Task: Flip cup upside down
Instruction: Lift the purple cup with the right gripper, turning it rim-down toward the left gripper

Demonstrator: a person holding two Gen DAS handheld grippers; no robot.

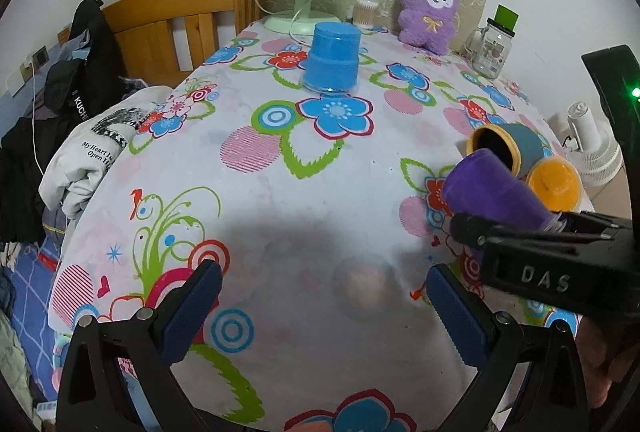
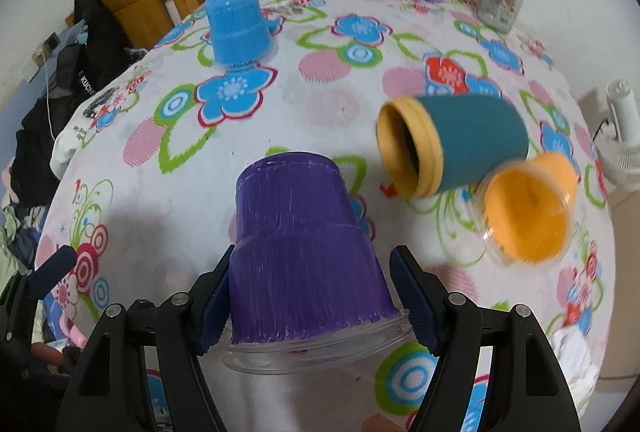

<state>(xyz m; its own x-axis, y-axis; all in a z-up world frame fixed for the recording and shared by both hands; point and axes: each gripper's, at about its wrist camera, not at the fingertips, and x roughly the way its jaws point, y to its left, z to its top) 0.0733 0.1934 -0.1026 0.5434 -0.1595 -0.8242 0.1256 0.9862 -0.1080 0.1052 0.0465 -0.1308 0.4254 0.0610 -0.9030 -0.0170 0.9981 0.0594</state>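
Right wrist view shows the right gripper (image 2: 310,296) clamped on the purple ribbed plastic cup (image 2: 304,252), base away from the camera and clear rim nearest it, above the flowered tablecloth (image 2: 320,104). Beside it lie a teal cup with a yellow rim (image 2: 472,148) and an orange cup (image 2: 528,208), both on their sides, while a blue cup (image 2: 240,28) stands upside down further back. Left gripper (image 1: 324,308) hangs with its fingers spread wide, holding nothing.

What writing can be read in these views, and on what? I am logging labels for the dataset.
"DAS": on the body of the right gripper, seen from the left wrist.
"KUCH", cut off: on the black garment beside the table.
"My Heart Is", then "Open H", cut off: on the white shirt.
Print on the glass jar: too small to read.
The purple cup shows none.
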